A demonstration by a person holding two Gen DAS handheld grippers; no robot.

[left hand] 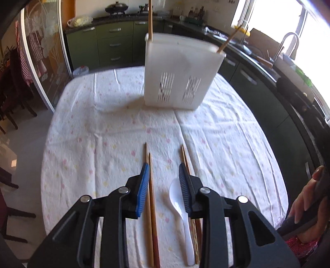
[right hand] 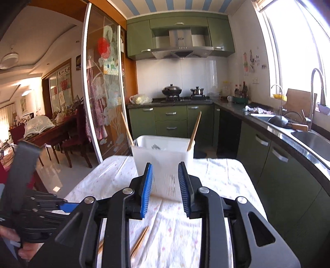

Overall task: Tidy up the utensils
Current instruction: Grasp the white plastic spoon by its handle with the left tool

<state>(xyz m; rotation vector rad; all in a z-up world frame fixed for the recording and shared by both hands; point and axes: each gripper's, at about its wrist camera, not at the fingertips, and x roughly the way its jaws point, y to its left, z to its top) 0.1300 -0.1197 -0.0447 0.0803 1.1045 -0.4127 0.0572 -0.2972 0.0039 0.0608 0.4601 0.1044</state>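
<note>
A white slotted utensil holder (left hand: 177,74) stands on the table's far side with a chopstick (left hand: 150,19) upright at its left corner and another (left hand: 226,42) leaning at its right. My left gripper (left hand: 164,171) is open and empty above a pair of chopsticks (left hand: 151,206), a white plastic spoon (left hand: 181,210) and a second pair of chopsticks (left hand: 184,156) lying on the cloth. My right gripper (right hand: 165,171) is open and empty, held above the table before the holder (right hand: 163,162). Chopsticks (right hand: 140,241) lie below it.
The table has a white flowered cloth (left hand: 99,132). Green kitchen cabinets (right hand: 171,121) and a counter with a sink (right hand: 311,142) run along the back and right. A glass sliding door (right hand: 103,99) stands left. The left gripper's body (right hand: 31,206) shows low left in the right wrist view.
</note>
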